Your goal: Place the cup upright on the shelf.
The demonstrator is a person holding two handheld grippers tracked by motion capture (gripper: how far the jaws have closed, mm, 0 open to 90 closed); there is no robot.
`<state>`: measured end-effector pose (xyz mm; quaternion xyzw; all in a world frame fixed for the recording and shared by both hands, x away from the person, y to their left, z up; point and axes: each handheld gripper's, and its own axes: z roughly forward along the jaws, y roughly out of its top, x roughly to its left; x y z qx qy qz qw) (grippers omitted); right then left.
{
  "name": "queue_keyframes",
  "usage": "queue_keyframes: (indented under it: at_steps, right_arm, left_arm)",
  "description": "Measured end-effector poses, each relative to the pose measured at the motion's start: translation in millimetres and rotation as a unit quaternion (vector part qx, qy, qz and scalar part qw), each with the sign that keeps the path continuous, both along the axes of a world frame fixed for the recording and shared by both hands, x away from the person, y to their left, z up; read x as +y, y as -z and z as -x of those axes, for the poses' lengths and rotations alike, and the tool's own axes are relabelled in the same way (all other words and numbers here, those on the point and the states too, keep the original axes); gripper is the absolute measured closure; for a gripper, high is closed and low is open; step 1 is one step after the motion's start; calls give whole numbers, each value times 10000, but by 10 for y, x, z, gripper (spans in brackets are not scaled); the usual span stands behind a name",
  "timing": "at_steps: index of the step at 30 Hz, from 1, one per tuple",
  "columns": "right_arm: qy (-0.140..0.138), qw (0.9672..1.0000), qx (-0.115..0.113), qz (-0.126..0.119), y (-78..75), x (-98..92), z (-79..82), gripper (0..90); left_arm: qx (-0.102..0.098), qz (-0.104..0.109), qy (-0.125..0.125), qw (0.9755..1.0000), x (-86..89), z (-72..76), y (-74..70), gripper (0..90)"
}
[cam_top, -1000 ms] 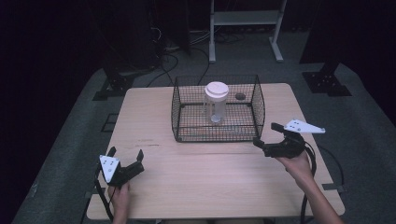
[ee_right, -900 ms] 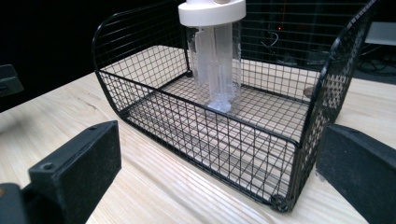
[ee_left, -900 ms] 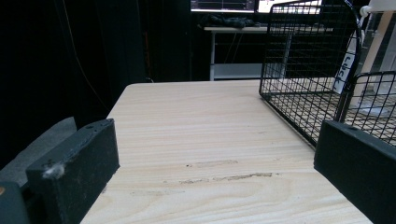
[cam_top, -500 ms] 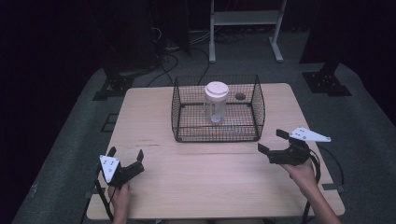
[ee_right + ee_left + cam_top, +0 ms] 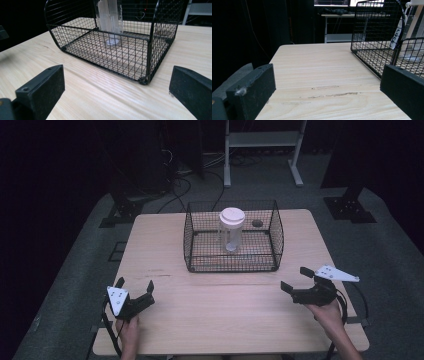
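Standing upright in the basket (image 5: 272,227) at the desk's (image 5: 165,245) far edge, a jar (image 5: 231,230); both grippers, left (image 5: 134,285) and right (image 5: 294,279), gape wide near the front corners, bare wood between.

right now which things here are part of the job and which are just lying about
Part of the job:
wire basket
clear jar with a white lid, upright inside the basket
left gripper, open
right gripper, open

Lying about:
small dark object on the table behind the basket
white stand on the floor beyond
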<state>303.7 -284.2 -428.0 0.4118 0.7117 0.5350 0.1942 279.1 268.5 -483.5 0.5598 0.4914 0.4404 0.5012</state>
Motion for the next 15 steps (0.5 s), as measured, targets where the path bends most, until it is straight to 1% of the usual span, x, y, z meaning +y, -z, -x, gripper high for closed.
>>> queue_keyframes:
  at_steps: [4, 10, 11, 12, 13, 14, 15]
  right_arm:
    - [-3, 10000, 0, -26, 45, -29, 63, 0]
    - [-20, 9999, -41, 108, 109, -12, 177, 0]
    - [-12, 10000, -67, 64, 136, 3, 229, 0]
    - [-12, 10000, -67, 64, 136, 3, 229, 0]
    - [-45, 9999, -67, 63, 165, 32, 298, 0]
    - [-45, 9999, -67, 63, 165, 32, 298, 0]
    - [1, 9998, -168, 91, 188, 68, 385, 0]
  left_arm:
    - [-3, -11, -7, 10000, -3, 0, 0, 0]
    - [-4, -20, -7, 10000, -4, -1, 0, 0]
    - [-4, -19, -10, 10000, -5, -1, 0, 0]
    - [-3, -18, -12, 10000, -5, -1, -1, 0]
    - [-4, -14, -16, 10000, -4, 0, -1, 0]
    - [-8, -12, -19, 10000, -3, -1, 0, 0]
    - [-5, -15, -22, 10000, -2, -2, 0, 0]
